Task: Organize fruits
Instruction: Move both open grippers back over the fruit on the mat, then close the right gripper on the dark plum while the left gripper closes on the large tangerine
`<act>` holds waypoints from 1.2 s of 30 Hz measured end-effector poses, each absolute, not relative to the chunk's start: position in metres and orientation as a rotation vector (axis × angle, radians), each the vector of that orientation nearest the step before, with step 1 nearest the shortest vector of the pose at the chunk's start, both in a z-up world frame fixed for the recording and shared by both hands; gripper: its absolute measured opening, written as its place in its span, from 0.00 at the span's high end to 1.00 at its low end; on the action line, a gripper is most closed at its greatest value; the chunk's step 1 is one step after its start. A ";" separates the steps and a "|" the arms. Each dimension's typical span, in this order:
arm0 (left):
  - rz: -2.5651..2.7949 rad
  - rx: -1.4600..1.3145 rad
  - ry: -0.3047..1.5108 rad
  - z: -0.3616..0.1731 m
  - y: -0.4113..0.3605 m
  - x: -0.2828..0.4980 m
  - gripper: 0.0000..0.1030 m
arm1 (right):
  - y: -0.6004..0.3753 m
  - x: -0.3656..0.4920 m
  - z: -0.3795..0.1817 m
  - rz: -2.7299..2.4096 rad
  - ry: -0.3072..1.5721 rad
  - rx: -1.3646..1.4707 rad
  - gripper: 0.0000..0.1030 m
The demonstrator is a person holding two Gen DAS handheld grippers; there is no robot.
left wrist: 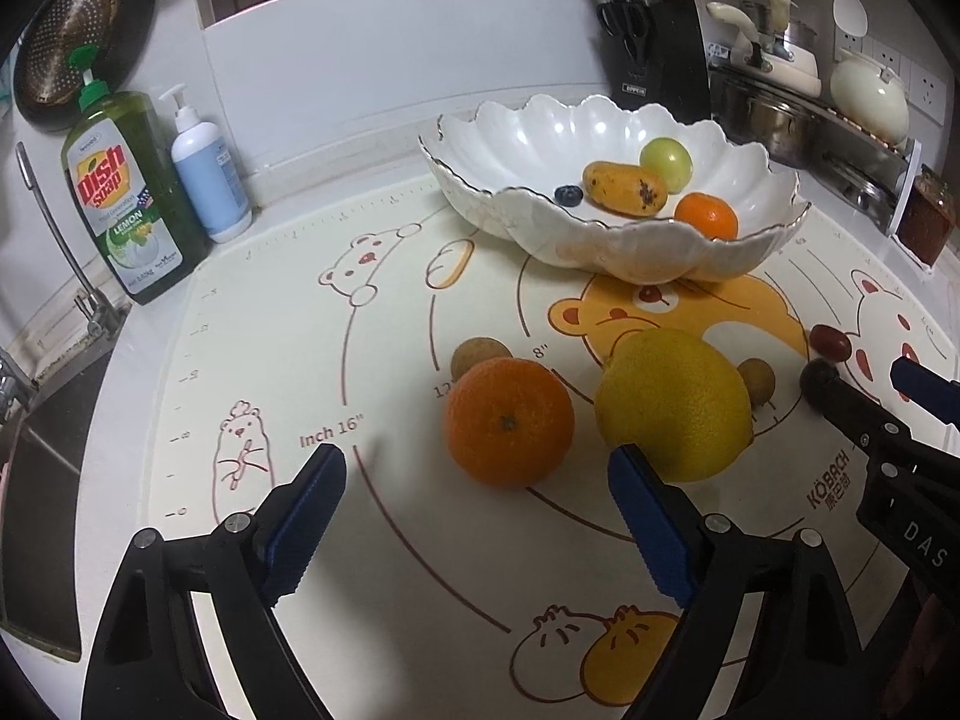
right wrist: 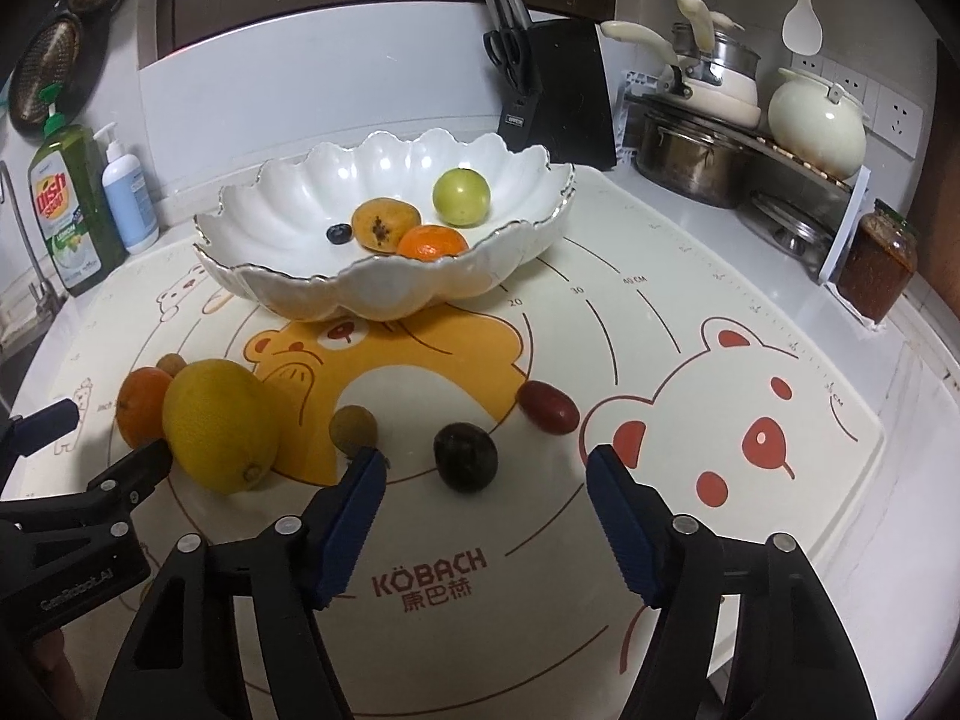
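Observation:
My left gripper (left wrist: 477,459) stands open just short of an orange (left wrist: 509,420), which lies on the mat beyond its blue fingertips, untouched. A big yellow lemon (left wrist: 672,405) sits right of the orange, with two small brown fruits (left wrist: 480,354) behind them. My right gripper (right wrist: 486,456) is open around a dark plum (right wrist: 465,456), its pads clear of it. A red oval fruit (right wrist: 547,407) lies just beyond. The white scalloped bowl (right wrist: 360,294) holds a green fruit (right wrist: 461,196), a spotted yellow fruit (right wrist: 384,223), a mandarin (right wrist: 431,242) and a blueberry (right wrist: 339,233).
Dish soap bottle (left wrist: 129,192) and pump bottle (left wrist: 207,171) stand back left beside the sink (left wrist: 36,480). A knife block (right wrist: 555,93), a rack of pots (right wrist: 708,156) and a jar (right wrist: 877,267) line the back right. The printed mat (right wrist: 540,588) covers the counter.

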State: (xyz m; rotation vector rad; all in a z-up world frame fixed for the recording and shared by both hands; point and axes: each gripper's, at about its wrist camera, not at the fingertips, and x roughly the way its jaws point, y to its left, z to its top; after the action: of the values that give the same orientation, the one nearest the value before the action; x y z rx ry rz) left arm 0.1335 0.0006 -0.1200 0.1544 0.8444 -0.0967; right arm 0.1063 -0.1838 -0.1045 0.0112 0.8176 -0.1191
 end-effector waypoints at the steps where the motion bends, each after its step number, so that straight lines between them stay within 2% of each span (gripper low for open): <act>1: -0.097 0.155 0.846 -0.121 0.000 0.134 0.15 | -0.185 0.107 -0.105 -0.121 0.820 0.014 0.34; 7: -0.101 0.151 0.855 -0.126 -0.003 0.141 0.16 | -0.189 0.114 -0.110 -0.112 0.836 0.030 0.41; 16: -0.119 0.139 0.870 -0.133 -0.002 0.150 0.23 | -0.187 0.123 -0.120 -0.088 0.859 0.054 0.48; 18: -0.126 0.136 0.876 -0.134 -0.002 0.151 0.28 | -0.186 0.125 -0.122 -0.080 0.865 0.059 0.60; 23: -0.150 0.123 0.890 -0.136 -0.003 0.154 0.37 | -0.185 0.126 -0.126 -0.063 0.872 0.067 0.74; 26: -0.153 0.123 0.894 -0.136 -0.004 0.156 0.38 | -0.186 0.126 -0.127 -0.061 0.870 0.068 0.74; 33: -0.162 0.123 0.895 -0.133 -0.007 0.161 0.54 | -0.188 0.126 -0.126 -0.056 0.869 0.075 0.74; 36: -0.165 0.110 0.900 -0.133 -0.005 0.162 0.55 | -0.187 0.126 -0.125 -0.056 0.868 0.072 0.74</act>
State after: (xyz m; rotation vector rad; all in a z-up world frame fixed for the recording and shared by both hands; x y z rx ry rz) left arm 0.1615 -0.0050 -0.1327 0.1098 0.8996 -0.1650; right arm 0.1256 -0.1875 -0.1253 0.0718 0.8682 -0.0561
